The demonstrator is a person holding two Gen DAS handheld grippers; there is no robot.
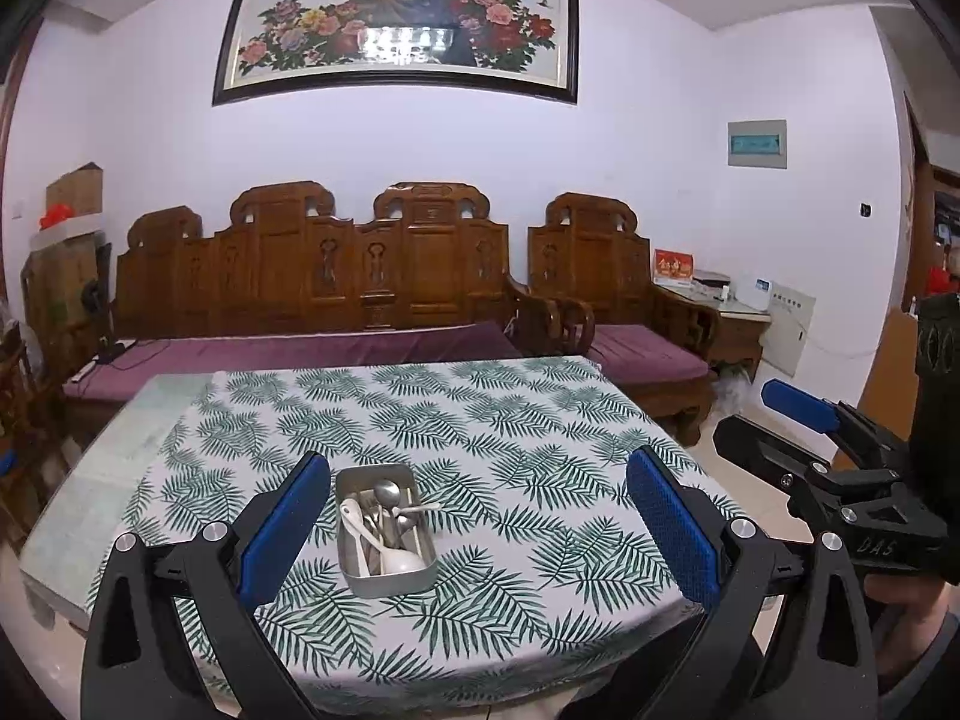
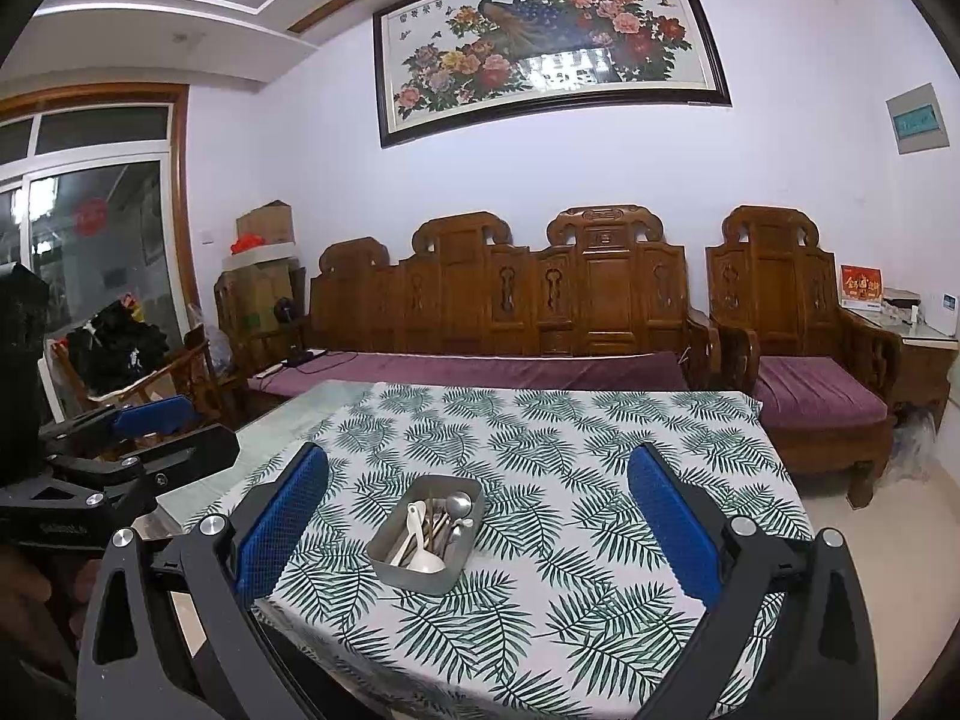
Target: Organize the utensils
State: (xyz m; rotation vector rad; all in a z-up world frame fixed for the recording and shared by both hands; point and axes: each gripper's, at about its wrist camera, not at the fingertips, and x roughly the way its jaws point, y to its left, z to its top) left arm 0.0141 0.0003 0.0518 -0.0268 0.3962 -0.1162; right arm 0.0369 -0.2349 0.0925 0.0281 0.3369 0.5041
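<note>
Both grippers, left gripper [image 1: 477,531] and right gripper [image 2: 477,531], gape empty, well short of the utensil tray [image 1: 360,585].

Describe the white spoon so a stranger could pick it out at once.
Find the table with the green leaf-print cloth. On it sits one grey metal tray of utensils. The white spoon lies there, bowl toward the camera, broad and opaque among slim shiny metal ones.

White tablecloth [image 1: 480,420] with green fern leaves; grey metal tin [image 1: 384,576]; blue claw pads [image 2: 282,531]
</note>
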